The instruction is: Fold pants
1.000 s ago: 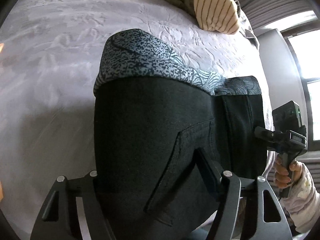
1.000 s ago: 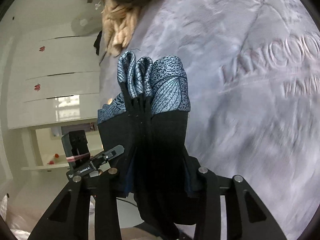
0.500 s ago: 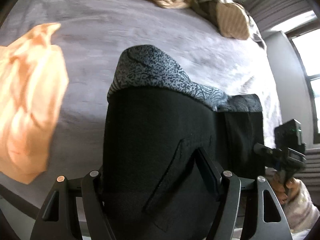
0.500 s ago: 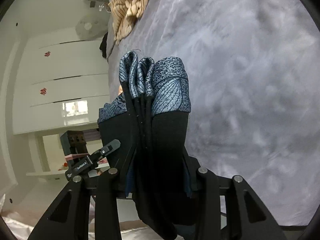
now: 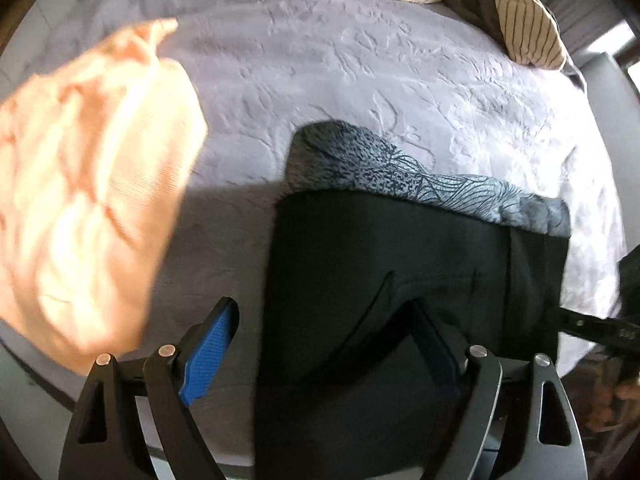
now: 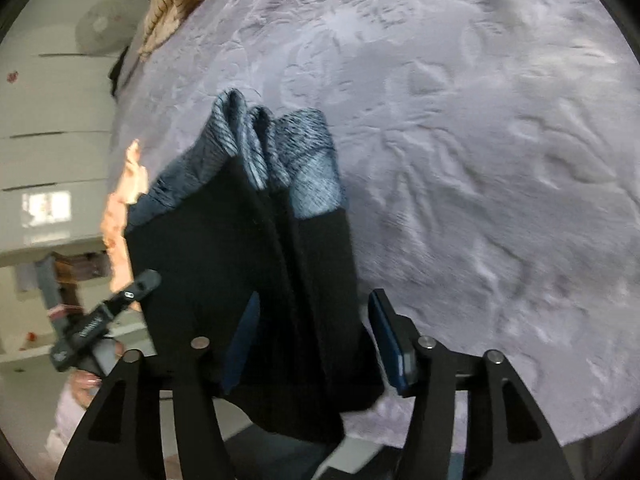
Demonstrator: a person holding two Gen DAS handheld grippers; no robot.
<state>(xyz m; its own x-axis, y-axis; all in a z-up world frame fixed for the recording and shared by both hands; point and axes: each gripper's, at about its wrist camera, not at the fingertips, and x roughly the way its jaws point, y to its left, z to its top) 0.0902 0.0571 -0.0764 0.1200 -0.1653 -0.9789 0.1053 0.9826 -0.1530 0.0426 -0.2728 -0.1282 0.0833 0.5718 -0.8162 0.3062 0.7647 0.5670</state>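
Note:
The folded black pants (image 5: 384, 280) with a blue-grey patterned cuff band lie on the lilac bedspread (image 5: 360, 72) near its front edge. My left gripper (image 5: 320, 328) is open; its left blue pad is clear of the cloth and its right finger lies on the pants. In the right wrist view the pants (image 6: 248, 264) stand as a stack of folds between the fingers. My right gripper (image 6: 314, 332) is open, both blue pads apart from the fabric. The left gripper also shows there (image 6: 116, 308).
A peach garment (image 5: 88, 184) lies on the bed left of the pants. Striped beige clothes (image 5: 524, 28) are heaped at the far side, also in the right wrist view (image 6: 176, 4). The bed's front edge runs just under the grippers.
Both grippers have opened and let go of the pants, which now rest on the bed. The left view has swung so the peach garment fills its left side.

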